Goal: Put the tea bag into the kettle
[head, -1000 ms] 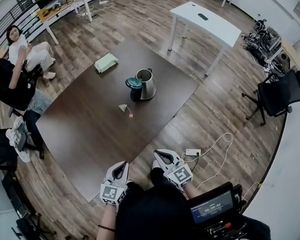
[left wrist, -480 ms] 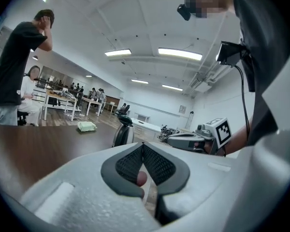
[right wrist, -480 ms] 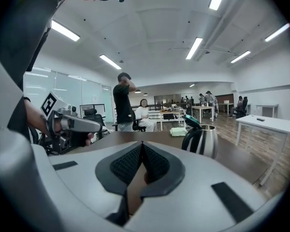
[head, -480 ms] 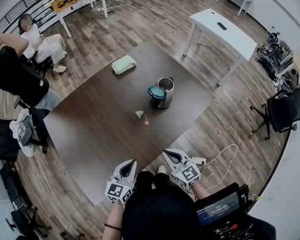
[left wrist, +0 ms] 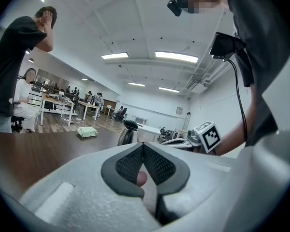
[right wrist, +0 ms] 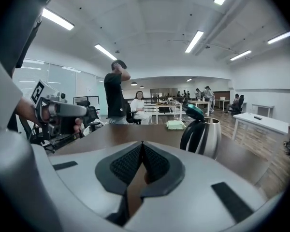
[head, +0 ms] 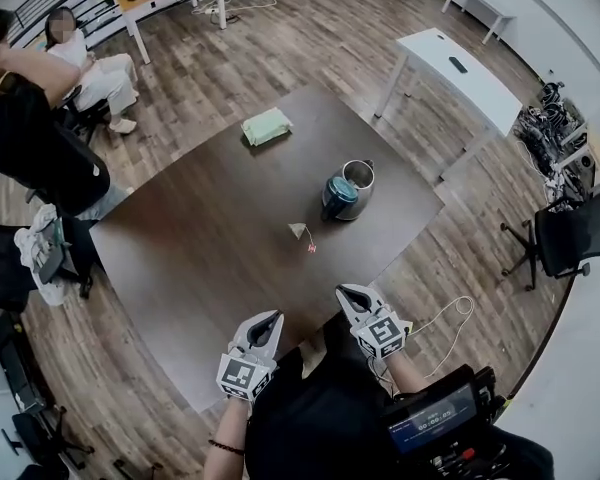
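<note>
Pressing together at the tips, the jaws of your left gripper (left wrist: 143, 145) are clenched with nothing caught between the ribbed pads. The jaws of your right gripper (right wrist: 142, 144) are likewise closed on themselves and empty. From the head view, you hold both grippers low in front of your body at the near edge of the dark brown table (head: 195, 243), the left gripper (head: 273, 316) and the right gripper (head: 346, 290) side by side, apart from each other, tips aimed toward the middle of the table.

Beyond them, the tea bag (head: 299, 231) lies on the table: a small pale pyramid with a thin string running to a red tag (head: 312, 250) just beside it. It sits between your grippers and the kettle (head: 359, 176), near the kettle but not touching it.

You can see the kettle upright on the table, steel-bodied, its teal lid (head: 338, 190) tipped up on the side facing you. It shows in the right gripper view (right wrist: 206, 137) ahead and to the right of the jaws, and smaller in the left gripper view (left wrist: 129, 132).

Farther across the table lies a pale green cloth (head: 267, 126). Off the table's far right corner stands a white desk (head: 460, 73). Two people (head: 40, 128) are at the left.
</note>
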Motion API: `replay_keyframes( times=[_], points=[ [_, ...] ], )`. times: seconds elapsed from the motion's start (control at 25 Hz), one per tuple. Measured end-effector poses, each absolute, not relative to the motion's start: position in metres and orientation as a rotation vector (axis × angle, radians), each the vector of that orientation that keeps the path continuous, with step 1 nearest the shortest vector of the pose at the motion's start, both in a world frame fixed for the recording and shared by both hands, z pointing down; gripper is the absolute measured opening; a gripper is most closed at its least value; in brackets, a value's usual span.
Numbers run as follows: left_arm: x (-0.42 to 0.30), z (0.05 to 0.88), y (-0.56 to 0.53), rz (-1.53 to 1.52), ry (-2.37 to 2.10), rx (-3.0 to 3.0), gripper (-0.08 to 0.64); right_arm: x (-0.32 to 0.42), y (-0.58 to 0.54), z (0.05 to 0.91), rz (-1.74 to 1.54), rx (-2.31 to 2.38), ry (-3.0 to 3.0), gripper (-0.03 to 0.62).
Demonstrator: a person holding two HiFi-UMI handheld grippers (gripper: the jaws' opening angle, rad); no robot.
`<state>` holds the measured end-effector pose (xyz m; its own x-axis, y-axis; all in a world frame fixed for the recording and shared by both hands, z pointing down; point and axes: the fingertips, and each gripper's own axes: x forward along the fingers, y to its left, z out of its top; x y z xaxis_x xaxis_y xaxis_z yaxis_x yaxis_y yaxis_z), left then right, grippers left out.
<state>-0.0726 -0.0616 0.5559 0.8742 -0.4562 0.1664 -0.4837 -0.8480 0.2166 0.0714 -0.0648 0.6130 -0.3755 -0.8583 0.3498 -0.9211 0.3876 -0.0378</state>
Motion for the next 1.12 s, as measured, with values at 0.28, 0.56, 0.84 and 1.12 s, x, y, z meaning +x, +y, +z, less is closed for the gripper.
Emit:
replay_keyframes(
  times=[0.28, 0.56, 0.84, 1.12],
  points=[
    [-0.099, 0.577, -0.074, 0.25, -0.839, 2.736, 0.003, 0.096, -0.111, 0.668, 0.346, 1.528, -2.316, 0.006],
    [-0.096, 0.579, -0.065, 0.322, -0.9, 2.703, 0.003, 0.108, -0.149, 0.709, 0.353, 1.456, -2.288, 0.006],
    [-0.092, 0.582, -0.053, 0.363, -0.921, 2.664, 0.003, 0.115, -0.182, 0.74, 0.371, 1.415, -2.282, 0.006],
    [-0.111, 0.583, -0.052, 0.396, -1.01, 2.627, 0.003, 0.112, -0.214, 0.77, 0.385, 1.378, -2.254, 0.008]
  ],
)
